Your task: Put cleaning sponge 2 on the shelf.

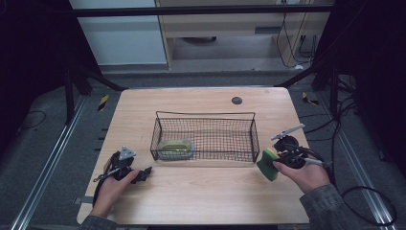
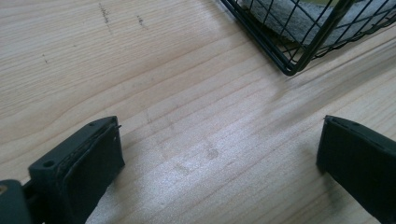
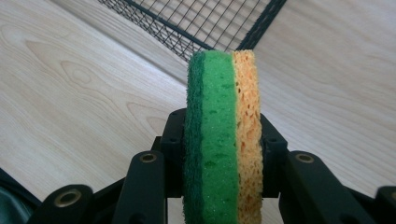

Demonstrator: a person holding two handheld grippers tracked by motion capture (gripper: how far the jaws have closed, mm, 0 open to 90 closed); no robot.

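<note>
A green and yellow sponge [image 3: 223, 135] stands on edge between the jaws of my right gripper [image 1: 277, 160], which is shut on it. In the high view the sponge [image 1: 267, 163] hangs just off the right end of a black wire basket [image 1: 206, 136]. Inside the basket's left end lies a second yellowish sponge [image 1: 175, 146]. My left gripper [image 1: 143, 172] rests on the table to the basket's lower left, with its jaws wide apart and nothing between them. In the left gripper view bare wood lies between its fingers [image 2: 84, 163], and the basket's corner [image 2: 292, 70] sits ahead.
The wooden table [image 1: 201, 191] has a small dark round mark [image 1: 236, 100] near its far edge. Cables trail off the right side onto the floor. Black frame legs stand at both far corners.
</note>
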